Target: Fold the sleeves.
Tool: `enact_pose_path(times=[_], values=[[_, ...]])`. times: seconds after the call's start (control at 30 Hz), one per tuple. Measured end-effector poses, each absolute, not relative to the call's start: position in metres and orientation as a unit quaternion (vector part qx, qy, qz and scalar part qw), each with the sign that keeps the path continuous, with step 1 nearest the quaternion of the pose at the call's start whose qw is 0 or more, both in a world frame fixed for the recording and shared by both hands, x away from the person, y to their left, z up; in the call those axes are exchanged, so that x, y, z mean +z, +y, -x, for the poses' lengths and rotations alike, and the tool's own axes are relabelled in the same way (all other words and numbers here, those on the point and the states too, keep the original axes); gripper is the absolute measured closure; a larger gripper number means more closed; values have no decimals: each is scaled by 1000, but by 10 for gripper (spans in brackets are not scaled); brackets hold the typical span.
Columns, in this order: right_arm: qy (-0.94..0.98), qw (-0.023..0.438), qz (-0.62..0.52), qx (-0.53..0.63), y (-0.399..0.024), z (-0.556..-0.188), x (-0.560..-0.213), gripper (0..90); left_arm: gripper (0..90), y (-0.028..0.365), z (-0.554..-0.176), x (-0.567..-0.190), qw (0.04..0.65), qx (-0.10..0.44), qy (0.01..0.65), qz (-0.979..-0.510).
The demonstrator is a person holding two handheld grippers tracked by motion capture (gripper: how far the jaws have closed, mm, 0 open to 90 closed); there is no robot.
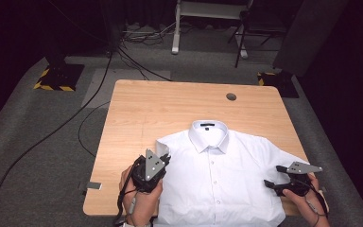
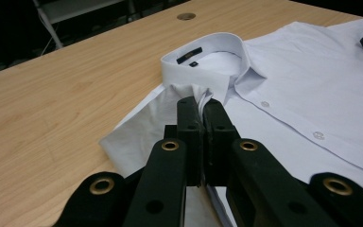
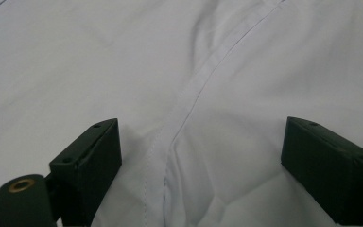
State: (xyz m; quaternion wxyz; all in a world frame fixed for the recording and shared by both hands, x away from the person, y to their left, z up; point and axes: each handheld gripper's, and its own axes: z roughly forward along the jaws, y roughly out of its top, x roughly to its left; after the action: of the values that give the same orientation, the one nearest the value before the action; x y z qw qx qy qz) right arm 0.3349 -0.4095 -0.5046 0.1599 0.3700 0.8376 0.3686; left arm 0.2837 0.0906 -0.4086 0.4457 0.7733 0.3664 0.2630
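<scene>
The left gripper [image 2: 202, 106] pinches the shirt [image 1: 217, 179] sleeve [image 2: 142, 132], folding toward three o'clock. The right gripper [image 1: 273, 176] waits, jaws wide. Folding has barely begun.

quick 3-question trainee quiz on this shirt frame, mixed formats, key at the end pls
1. True or false: the left tool is shut on cloth of the white shirt.
2. Multiple choice: how do the right tool's jaws stand? A) clamped on the collar B) wide apart over shirt cloth with a seam between them C) shut on a button
3. Short answer: which way does the shirt's collar point on the wooden table?

Key
1. True: a fold of the sleeve is pinched between the closed jaws.
2. B
3. Toward the far edge, away from the person; the buttoned front faces up.
</scene>
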Motion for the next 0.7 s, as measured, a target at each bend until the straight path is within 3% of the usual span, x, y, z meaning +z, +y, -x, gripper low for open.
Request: enact_pose_path(times=[0.7], values=[[838, 161, -370, 368, -409, -335, -505, 128, 836, 66, -290, -414, 464, 203, 346, -790]])
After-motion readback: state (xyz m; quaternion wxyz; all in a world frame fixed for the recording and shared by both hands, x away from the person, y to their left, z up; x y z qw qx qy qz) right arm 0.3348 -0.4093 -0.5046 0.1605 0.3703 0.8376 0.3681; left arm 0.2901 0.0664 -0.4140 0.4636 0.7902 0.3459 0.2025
